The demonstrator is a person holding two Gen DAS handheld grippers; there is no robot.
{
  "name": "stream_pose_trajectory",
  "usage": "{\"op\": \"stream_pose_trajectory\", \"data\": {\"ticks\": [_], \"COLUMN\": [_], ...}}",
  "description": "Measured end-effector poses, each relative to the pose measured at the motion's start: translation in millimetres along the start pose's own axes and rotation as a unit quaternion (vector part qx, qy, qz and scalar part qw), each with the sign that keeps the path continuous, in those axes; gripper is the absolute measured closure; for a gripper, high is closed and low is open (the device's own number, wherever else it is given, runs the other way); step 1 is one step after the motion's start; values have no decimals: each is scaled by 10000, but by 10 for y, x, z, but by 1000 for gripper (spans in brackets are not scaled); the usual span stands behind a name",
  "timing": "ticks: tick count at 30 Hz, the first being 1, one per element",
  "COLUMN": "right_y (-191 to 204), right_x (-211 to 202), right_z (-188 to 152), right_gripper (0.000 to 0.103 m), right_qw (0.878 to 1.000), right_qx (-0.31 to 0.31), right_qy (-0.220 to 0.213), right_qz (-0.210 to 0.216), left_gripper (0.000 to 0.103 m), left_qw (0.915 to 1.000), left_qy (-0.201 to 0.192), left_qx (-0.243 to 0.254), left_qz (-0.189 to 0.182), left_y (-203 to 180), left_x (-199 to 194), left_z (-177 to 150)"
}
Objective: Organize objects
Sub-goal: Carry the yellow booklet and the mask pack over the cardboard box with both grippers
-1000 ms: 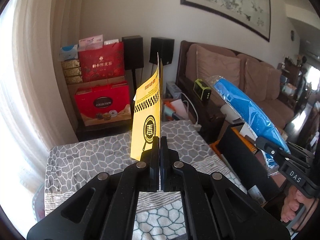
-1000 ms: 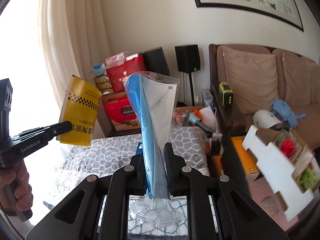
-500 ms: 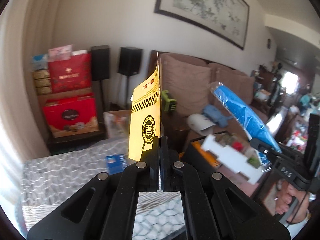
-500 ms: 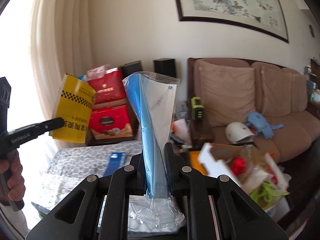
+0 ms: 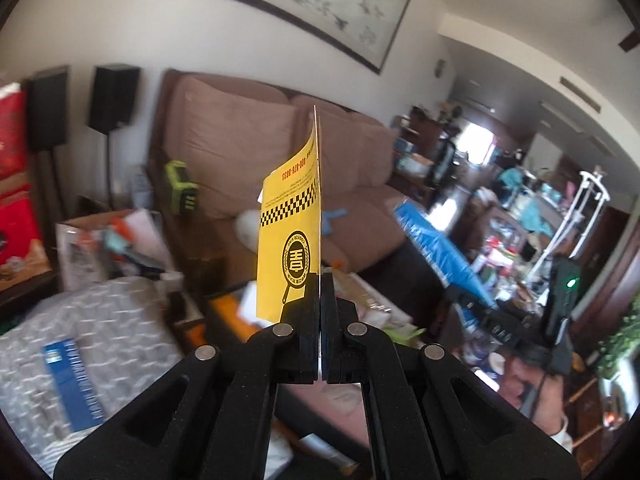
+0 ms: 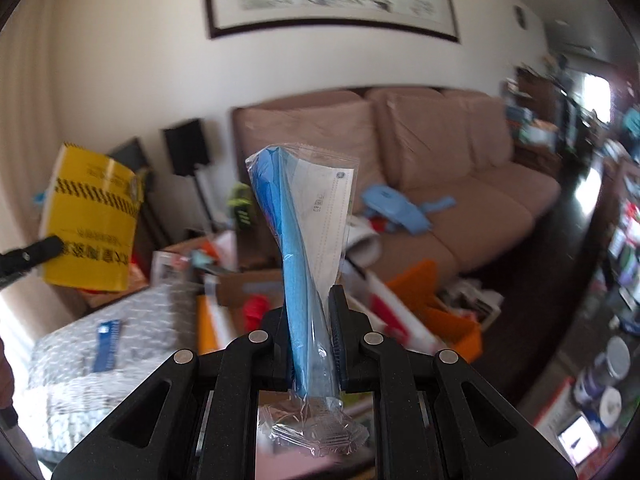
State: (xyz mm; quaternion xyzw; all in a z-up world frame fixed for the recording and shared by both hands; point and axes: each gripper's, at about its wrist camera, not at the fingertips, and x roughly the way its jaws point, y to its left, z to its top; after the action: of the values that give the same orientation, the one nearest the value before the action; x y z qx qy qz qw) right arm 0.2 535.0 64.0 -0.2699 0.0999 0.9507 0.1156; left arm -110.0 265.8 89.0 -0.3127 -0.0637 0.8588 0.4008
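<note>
Between closed fingers [image 5: 310, 300], yellow checkered leaflet [image 5: 290, 240]

Daylight fills both views, brightest at a blown-out window [image 5: 478, 132] far back in the room and along the pale left edge of the right wrist view. The pale wall [image 6: 132, 60] is evenly lit. Motion blur smears the background, while the 2 near grippers stay sharp. Fisheye bending curves the framed painting [image 5: 320, 4], and the corners fall black
</note>
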Motion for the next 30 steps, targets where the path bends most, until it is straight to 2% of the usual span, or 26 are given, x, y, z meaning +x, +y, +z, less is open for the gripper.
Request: {"op": "stream_pose_trajectory", "data": {"ticks": [4,6,9,14,20,22,27,30], "right_y": [-252,-321,-370,-459,-439,-394,-244,-213], "right_x": [227,342,587,1017,1296,1327,1296,1179], "right_z": [-86,-156,-243,-300,-346,-343,-379,-403], "right_gripper": [89,89,89,89,87,87,85,83], "right_qw": [9989,9977,9950,9884,9792,9790,9775,9776], "right_qx": [131,155,94,197,168,109,-54,-81], "right_qy": [344,542,906,1489,1996,2014,2109,2091], "right_qz": [-276,-371,-411,-236,-325,-285,73,226], "left_gripper": [103,103,103,103,102,101,96,96], "left_qw": [9985,9976,9957,9901,9915,9905,9881,9859], "left_qy": [324,428,668,1074,1176,1243,1320,1353], "left_qx": [-229,-316,-459,-808,-557,-580,-784,-969], "left_qz": [-382,-449,-445,-417,-73,-37,-42,-169], "left_y": [-82,-88,-69,61,56,79,207,313], "left_x": [507,707,1074,1633,1847,1882,1881,1850], "left_z": [97,122,142,45,-103,-154,-245,-306]}}
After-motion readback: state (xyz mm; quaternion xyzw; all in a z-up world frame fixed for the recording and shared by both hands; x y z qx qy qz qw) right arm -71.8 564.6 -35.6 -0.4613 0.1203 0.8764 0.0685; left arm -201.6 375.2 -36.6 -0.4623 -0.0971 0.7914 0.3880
